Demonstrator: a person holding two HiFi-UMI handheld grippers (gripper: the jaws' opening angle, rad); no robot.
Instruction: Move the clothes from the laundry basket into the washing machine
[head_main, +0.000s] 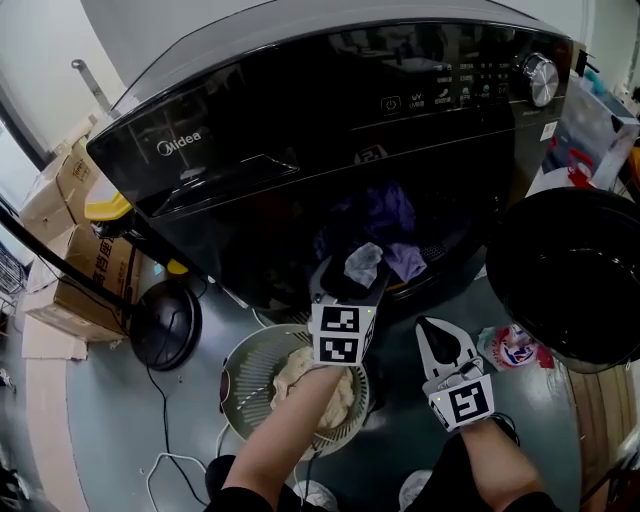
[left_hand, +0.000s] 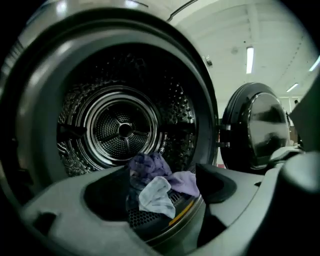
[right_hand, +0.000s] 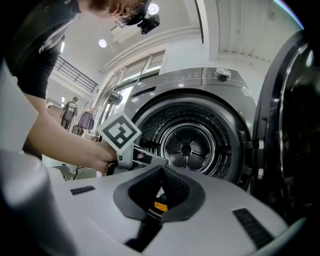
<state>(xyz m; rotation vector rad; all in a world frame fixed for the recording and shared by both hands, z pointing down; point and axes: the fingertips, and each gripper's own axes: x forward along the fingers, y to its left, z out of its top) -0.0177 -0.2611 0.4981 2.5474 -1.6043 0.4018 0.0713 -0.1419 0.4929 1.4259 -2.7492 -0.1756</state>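
The fingers of the left gripper stand apart at the mouth of the washing machine, pressing nothing. Purple and pale clothes lie heaped on the front lip of the drum. The right gripper hangs beside it, fingers closed and empty. A cream garment lies in the laundry basket on the floor.

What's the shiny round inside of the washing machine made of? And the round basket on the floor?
The drum looks like bare polished metal: it glints and is dotted with small holes. The basket is probably pale plastic: matte, with thin moulded slats.

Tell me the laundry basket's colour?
White; the laundry basket shows best in the head view.
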